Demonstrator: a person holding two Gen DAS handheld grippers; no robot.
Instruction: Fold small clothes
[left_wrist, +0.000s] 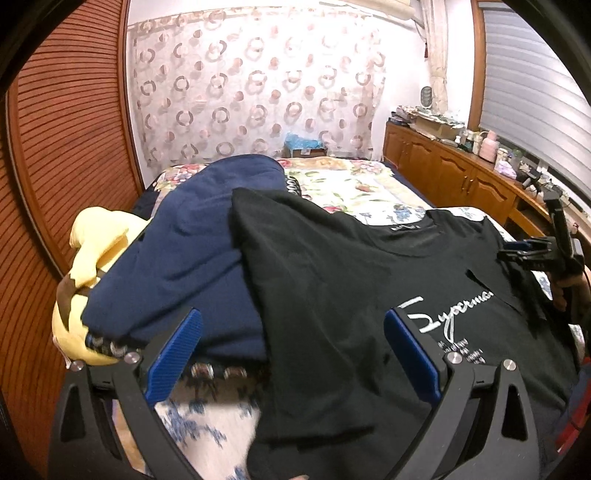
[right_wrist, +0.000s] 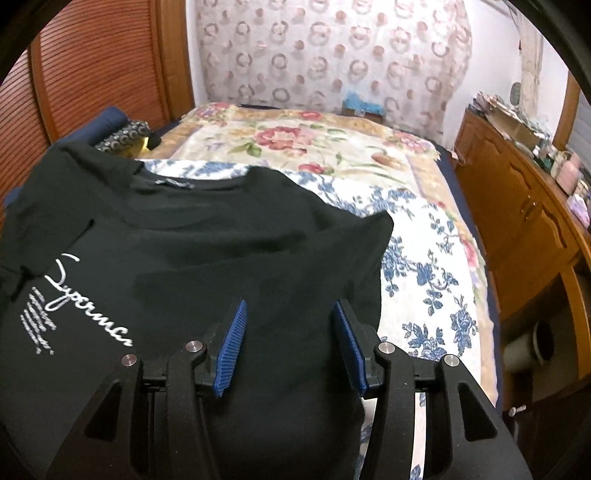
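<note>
Garments lay on a bed covered by a floral quilt (right_wrist: 424, 258), viewed left to right. At far left, a crumpled yellow cloth (left_wrist: 94, 240) touched a bunched navy blue garment (left_wrist: 192, 251), both apparently awaiting their turn. Overlapping the navy piece's right edge, a black short-sleeved T-shirt with white script lettering (left_wrist: 332, 277) was spread face up, neckline away from the cameras. The left gripper (left_wrist: 293, 350) hovered over the shirt's near left part, fingers spread wide and holding nothing. The right gripper (right_wrist: 288, 347) hovered above the shirt's near right portion, fingers moderately apart and likewise empty. The shirt looked soft and thin, largely flat, with its right sleeve edge resting on the quilt. Judged from this layout, the step in hand was the start of folding the black shirt; the next move would probably call for each gripper to descend and pinch a side edge or sleeve before carrying it toward the centre line.
</note>
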